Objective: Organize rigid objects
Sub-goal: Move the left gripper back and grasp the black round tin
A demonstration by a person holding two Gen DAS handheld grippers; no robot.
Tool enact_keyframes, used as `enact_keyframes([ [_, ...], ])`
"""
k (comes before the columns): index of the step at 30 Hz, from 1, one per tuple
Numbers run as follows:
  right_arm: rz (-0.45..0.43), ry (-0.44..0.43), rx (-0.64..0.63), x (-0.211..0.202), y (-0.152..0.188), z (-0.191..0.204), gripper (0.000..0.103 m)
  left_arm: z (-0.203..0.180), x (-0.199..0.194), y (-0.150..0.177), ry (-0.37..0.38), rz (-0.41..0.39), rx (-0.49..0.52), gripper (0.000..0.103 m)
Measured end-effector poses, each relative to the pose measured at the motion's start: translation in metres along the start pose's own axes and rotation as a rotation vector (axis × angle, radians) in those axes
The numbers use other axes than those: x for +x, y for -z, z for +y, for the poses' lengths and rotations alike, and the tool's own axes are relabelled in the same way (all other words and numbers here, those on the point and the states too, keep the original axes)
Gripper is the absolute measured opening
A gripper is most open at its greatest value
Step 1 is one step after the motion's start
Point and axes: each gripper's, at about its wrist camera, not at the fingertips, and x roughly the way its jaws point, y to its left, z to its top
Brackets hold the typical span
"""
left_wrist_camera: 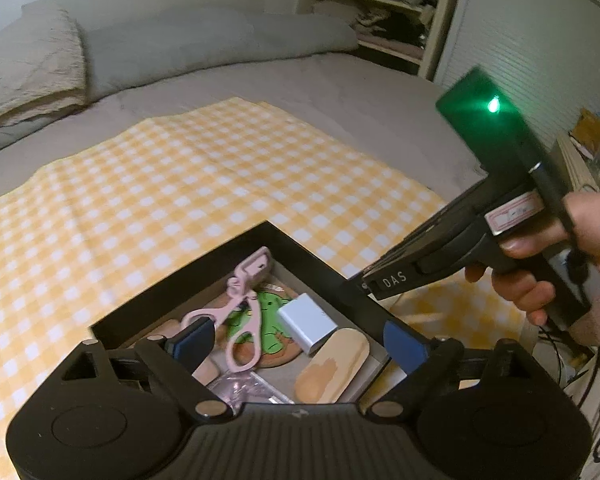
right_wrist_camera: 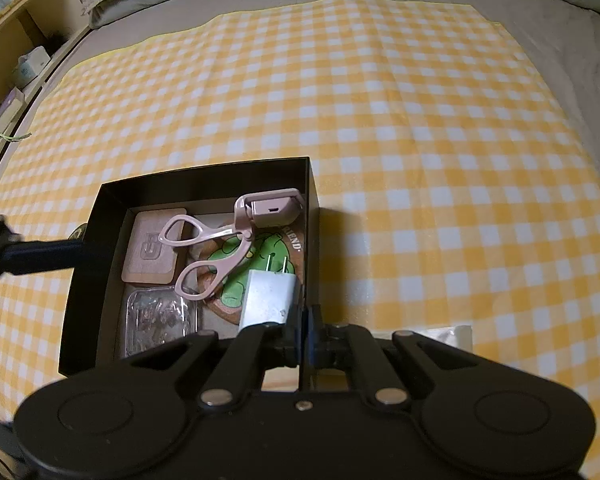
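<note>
Over the near rim of the black box (right_wrist_camera: 204, 178), right gripper (right_wrist_camera: 305, 320) sits pinched together on the box wall, likely steadying it. Left gripper (left_wrist_camera: 298, 340) hangs above with jaws apart, empty. Inside lie pink eyelash curler (right_wrist_camera: 216, 246), white plug adapter (right_wrist_camera: 266, 294), wooden pieces; a clear packet's (right_wrist_camera: 158, 314) contents are unreadable.
</note>
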Motion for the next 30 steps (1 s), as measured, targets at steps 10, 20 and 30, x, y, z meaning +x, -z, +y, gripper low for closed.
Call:
enact_keyframes([
  [10,0.004,0.013,-0.017,0.001,-0.001,0.002,0.004,0.02,-0.043,0.009,-0.077,-0.075,-0.077,0.103],
  [20,0.019,0.032,-0.009,0.003,-0.002,0.003,0.004,0.072,-0.065,0.019,-0.203,-0.115,-0.239,0.103],
  [30,0.022,0.034,-0.02,0.005,-0.002,0.003,0.005,0.137,-0.055,0.035,-0.342,-0.064,-0.416,0.103],
])
